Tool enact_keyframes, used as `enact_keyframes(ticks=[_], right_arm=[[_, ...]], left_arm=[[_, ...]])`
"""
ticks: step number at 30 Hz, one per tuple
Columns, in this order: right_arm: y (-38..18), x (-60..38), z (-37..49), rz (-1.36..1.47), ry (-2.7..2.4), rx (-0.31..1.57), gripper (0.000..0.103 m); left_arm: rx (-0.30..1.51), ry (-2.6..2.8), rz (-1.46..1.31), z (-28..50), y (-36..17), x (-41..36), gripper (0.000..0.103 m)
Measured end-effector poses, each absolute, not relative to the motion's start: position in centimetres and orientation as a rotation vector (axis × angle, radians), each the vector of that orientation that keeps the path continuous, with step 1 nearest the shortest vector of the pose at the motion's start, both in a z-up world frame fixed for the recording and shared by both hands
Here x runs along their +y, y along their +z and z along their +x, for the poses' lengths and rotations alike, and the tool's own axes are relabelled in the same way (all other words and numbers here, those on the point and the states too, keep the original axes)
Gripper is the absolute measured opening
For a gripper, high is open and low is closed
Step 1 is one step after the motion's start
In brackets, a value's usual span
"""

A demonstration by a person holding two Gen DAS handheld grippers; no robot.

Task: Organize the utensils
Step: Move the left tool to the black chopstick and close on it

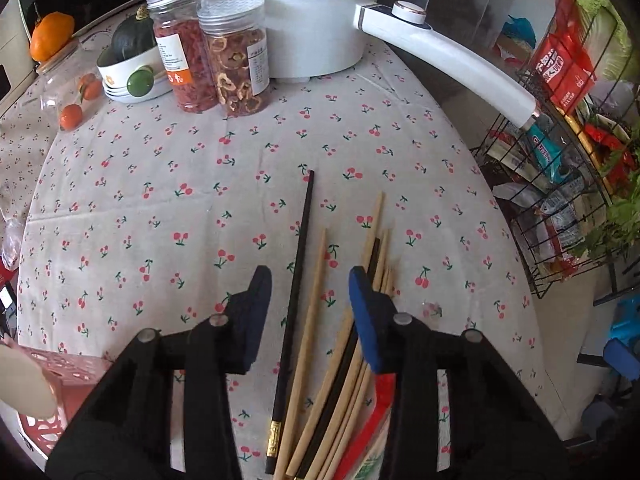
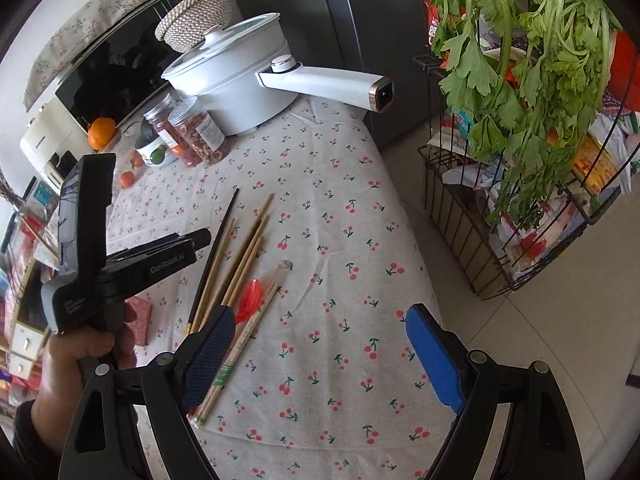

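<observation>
Lengthwise, black chopstick (tip away) between part-closed, unpressing left gripper fingers; right gripper spread, empty.

Two jars, one white pot, two black chopsticks

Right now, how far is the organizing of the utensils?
Nothing looks sorted yet. The chopsticks lie loose on the tablecloth. The left claw straddles a black chopstick and a wooden one, not pinching. The right claw is open, empty. Gathering everything remains.
</observation>
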State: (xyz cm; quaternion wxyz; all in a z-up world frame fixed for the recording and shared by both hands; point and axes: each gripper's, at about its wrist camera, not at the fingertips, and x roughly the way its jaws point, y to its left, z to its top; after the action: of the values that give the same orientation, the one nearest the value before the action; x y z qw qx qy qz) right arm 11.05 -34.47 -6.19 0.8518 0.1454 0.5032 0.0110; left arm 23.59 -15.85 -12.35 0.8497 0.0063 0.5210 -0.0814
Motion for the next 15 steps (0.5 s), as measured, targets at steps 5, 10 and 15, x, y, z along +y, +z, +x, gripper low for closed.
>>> enact_keyframes(ticks=[5, 10, 15], right_arm=[[-6.5, -34.9, 11.6, 0.314, 0.018, 1.071, 0.088], [-6.7, -34.8, 12.1, 0.305, 0.016, 1.078, 0.088], [-6.9, -34.5, 12.4, 0.299, 0.013, 1.088, 0.088]], left_arm=[[1.14, -0.14, -0.007, 25.8, -14.4, -15.8, 0.021], [1.181, -0.135, 0.02, 26.6, -16.0, -16.1, 0.012], [1.166, -0.147, 0.069, 26.7, -16.5, -16.5, 0.012]])
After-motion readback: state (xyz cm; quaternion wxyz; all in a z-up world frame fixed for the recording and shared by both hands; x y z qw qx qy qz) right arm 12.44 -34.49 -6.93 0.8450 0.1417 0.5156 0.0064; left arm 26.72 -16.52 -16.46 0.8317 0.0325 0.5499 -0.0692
